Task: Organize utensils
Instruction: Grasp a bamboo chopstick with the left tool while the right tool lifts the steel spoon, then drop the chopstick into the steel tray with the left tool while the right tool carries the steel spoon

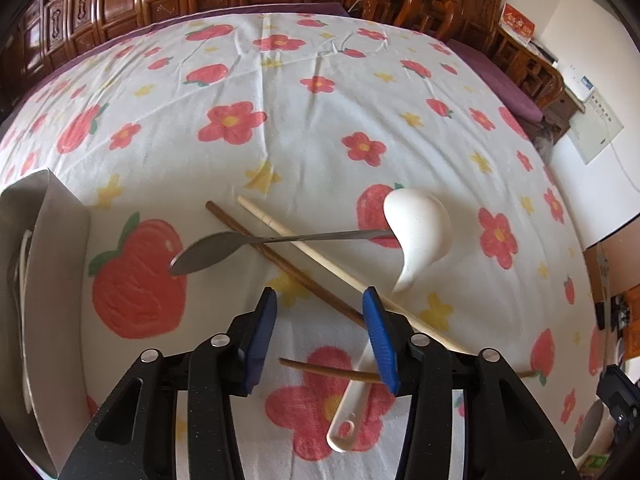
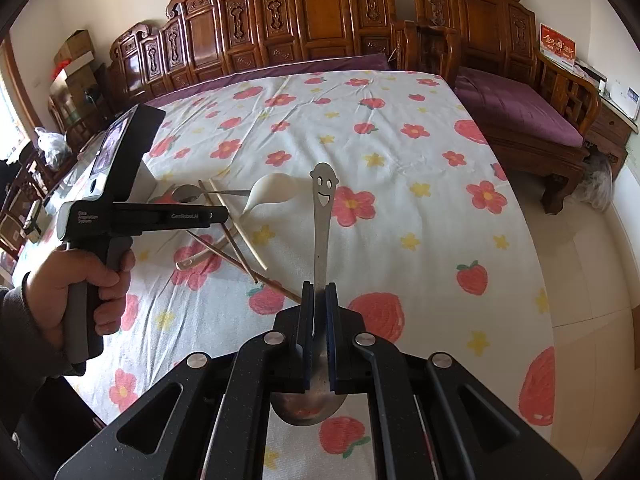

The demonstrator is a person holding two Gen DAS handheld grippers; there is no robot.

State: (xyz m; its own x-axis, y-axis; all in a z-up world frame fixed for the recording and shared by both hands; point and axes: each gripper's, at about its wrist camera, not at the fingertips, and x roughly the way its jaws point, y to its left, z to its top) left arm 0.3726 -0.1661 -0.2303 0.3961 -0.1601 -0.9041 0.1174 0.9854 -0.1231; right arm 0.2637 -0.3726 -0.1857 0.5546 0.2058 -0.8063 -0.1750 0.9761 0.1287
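In the left wrist view a pile of utensils lies on the flowered cloth point(image 1: 320, 92): a metal spoon point(image 1: 208, 254), a dark chopstick point(image 1: 296, 272) and a pale chopstick point(image 1: 320, 256) crossed under it, a white ladle point(image 1: 418, 232), and a second dark chopstick point(image 1: 320, 368) across the ladle's handle. My left gripper point(image 1: 319, 300) hovers open over them, its blue pads point(image 1: 262, 328) touching nothing. A metal holder point(image 1: 52, 264) with utensils inside stands at the left. My right gripper point(image 2: 319, 292) is shut on a smiley-handled steel spoon point(image 2: 323, 216), handle pointing away, bowl toward the camera.
A hand point(image 2: 80, 292) holds the left gripper's body point(image 2: 120, 216) over the pile. A carved wooden backrest point(image 2: 320, 20) lines the far side, and a bench with a purple cushion point(image 2: 520, 112) stands right. The cloth's right edge point(image 2: 532, 248) drops to the tiled floor.
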